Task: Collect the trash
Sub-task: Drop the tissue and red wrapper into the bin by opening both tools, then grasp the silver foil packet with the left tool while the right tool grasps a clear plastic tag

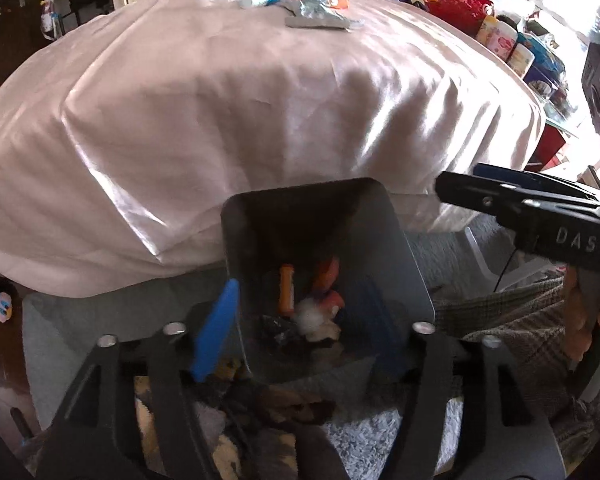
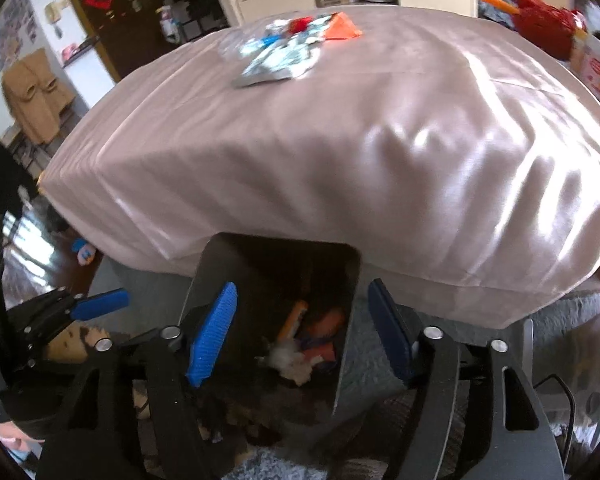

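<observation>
Left claw open, blue pads spread either side of the bin, nothing between them. Its left pad sits at the bin's left wall; the right pad is dark and hard to make out inside the bin's right side. The bin is grey, standing on the floor rug against the near edge of the table, which is draped in shiny pink cloth. Inside the bin: an orange tube, a red-orange wrapper, a white wad, and dark scraps at the bottom.

Right claw also open and empty, tilted down over the same bin; its left pad is over the bin's left wall, its right pad just outside the right wall. In the left wrist view the right claw comes in from the right, above the bin's right rim; a hand holds its grip.

More trash is piled at the far end of the table: foil wrappers, a blue-and-white piece, something red, an orange packet. Further right, beyond the table, a red bag and some jars.
</observation>
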`<state>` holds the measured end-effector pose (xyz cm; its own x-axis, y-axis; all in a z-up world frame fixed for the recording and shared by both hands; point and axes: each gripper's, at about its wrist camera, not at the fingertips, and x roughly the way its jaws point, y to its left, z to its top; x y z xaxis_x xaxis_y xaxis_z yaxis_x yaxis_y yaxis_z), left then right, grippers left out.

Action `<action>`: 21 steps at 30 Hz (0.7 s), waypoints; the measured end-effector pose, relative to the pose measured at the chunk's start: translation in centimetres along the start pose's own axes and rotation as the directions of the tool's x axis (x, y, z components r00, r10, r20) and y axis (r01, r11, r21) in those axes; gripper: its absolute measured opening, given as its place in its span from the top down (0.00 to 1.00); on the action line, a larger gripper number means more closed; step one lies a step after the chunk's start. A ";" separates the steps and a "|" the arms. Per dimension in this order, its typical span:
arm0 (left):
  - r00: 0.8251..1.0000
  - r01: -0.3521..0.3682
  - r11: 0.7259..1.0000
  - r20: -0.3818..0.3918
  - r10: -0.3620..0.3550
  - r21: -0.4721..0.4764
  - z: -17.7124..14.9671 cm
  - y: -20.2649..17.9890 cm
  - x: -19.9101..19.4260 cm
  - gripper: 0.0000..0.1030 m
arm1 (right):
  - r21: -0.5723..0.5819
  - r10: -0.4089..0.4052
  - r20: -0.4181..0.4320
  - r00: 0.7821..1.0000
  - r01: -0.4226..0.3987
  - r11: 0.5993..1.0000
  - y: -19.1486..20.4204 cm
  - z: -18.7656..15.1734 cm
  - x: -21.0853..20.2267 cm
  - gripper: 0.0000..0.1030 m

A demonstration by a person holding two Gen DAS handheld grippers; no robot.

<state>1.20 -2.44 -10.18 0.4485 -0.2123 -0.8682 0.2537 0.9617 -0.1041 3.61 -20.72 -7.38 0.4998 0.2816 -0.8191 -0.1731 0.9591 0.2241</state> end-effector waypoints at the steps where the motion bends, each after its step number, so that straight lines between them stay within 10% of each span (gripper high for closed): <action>1: 1.000 -0.006 1.000 0.003 0.006 -0.006 0.1 0.1 -0.1 0.29 | 0.015 -0.005 0.005 1.000 0.005 1.000 -0.3 0.1 -0.1 0.22; 6: 1.000 -0.012 0.999 0.011 0.013 -0.035 0.5 0.6 -0.6 0.14 | 0.070 0.004 0.019 1.000 -0.005 0.998 -1.8 0.2 -0.8 0.06; 21: 0.991 -0.041 0.999 0.129 0.039 0.008 7.4 0.5 -5.1 0.08 | 0.138 -0.001 0.104 0.995 -0.014 0.990 -4.1 6.0 -4.8 0.05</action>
<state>5.36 -2.21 -2.23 0.5648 -0.1949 -0.8019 0.2423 0.9680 -0.0647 7.05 -25.85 -1.21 0.5857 0.2823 -0.7598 -0.0614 0.9501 0.3058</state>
